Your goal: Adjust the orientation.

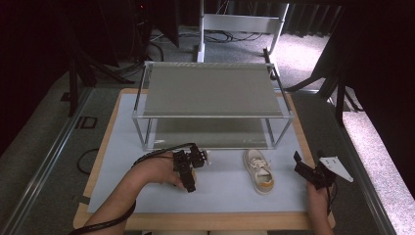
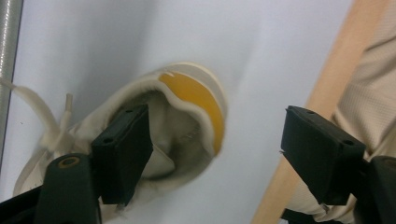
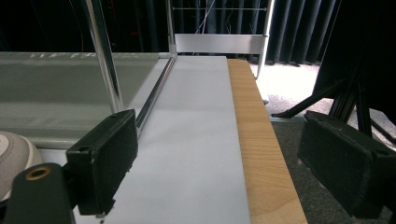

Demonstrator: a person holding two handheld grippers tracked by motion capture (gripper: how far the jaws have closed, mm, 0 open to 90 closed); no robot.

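Observation:
A small white shoe [image 1: 258, 171] with a yellow heel tab lies on the white mat [image 1: 220, 193], toe toward the rack and heel toward me. My left gripper [image 1: 193, 169] hovers to its left, pointing at it, apart from it, jaws open. In the left gripper view the shoe [image 2: 187, 88] sits just past the gripper [image 2: 212, 121]; one fingertip [image 2: 123, 140] overlaps the shoe's opening, and the pads do not press on it. My right gripper [image 1: 302, 166] rests at the mat's right edge, open and empty. In the right gripper view, the gripper [image 3: 219, 126] faces the far side, the shoe [image 3: 11, 158] at the lower left.
A two-level metal rack [image 1: 210, 116] with grey shelves stands at the back of the mat, its front rail close to the shoe's toe. A wooden board [image 1: 195, 221] frames the mat. Rack posts [image 3: 105, 56] rise left of the right gripper. My leg [image 2: 369, 93] lies beyond the table's front edge.

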